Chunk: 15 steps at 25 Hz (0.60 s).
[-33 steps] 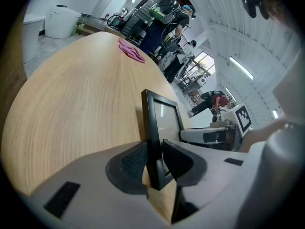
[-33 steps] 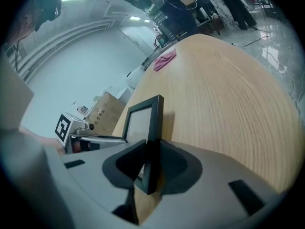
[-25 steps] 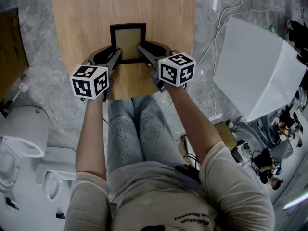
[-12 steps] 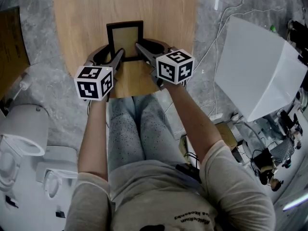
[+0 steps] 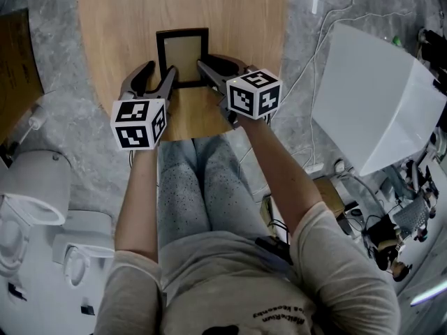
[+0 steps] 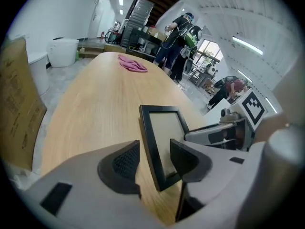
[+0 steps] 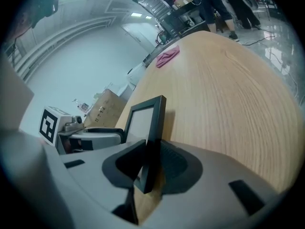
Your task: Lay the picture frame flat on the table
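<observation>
Looking down in the head view, the person's legs are nearest, and both forearms reach over them to the near end of the wooden table. At this end stands the picture frame, black with a pale inside, between the two tools. It is upright and leans a little, close to the table's near edge. The right gripper has its jaws narrow and closed on the right side of the frame near the lower corner, with both pads pressing on the black border. I cannot tell if the lower edge touches the wood. The left gripper has its jaws wide; they have just been opening. The left side of the frame is between them, but the pads stand apart from it. Beyond the frame the table top runs on bare, until a pink cloth lying near its far end. A sheet of cardboard leans beside the table, and some people stand far behind it.
</observation>
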{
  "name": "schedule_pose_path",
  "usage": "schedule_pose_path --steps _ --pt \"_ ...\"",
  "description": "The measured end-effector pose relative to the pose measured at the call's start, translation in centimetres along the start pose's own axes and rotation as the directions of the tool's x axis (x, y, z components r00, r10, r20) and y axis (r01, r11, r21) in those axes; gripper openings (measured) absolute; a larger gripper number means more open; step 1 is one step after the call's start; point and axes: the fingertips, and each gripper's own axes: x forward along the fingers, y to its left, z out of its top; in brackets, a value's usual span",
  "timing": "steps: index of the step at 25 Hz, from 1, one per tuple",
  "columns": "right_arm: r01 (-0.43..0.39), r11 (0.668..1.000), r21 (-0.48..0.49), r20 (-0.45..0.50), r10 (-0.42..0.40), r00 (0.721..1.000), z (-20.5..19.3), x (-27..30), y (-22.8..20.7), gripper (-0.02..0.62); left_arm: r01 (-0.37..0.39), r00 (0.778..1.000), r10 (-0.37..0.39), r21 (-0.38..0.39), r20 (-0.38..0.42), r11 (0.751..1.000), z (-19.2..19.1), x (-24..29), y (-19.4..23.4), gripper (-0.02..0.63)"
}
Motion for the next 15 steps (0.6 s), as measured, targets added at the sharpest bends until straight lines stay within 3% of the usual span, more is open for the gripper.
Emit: schedule_pose_path --steps 5,15 --pt "0.013 1.000 -0.009 -0.010 -0.013 1.000 -0.1 0.2 -0.2 0.094 -0.015 1.000 0.015 0.023 0.016 1.000 0.2 -0.1 -0.1 0.076" --pt "0.063 0.995 -0.075 -0.033 -0.065 0.997 0.2 0.5 -0.2 0.115 -0.028 0.999 0.028 0.002 -0.021 1.000 -1.0 0.6 -0.1 0.044"
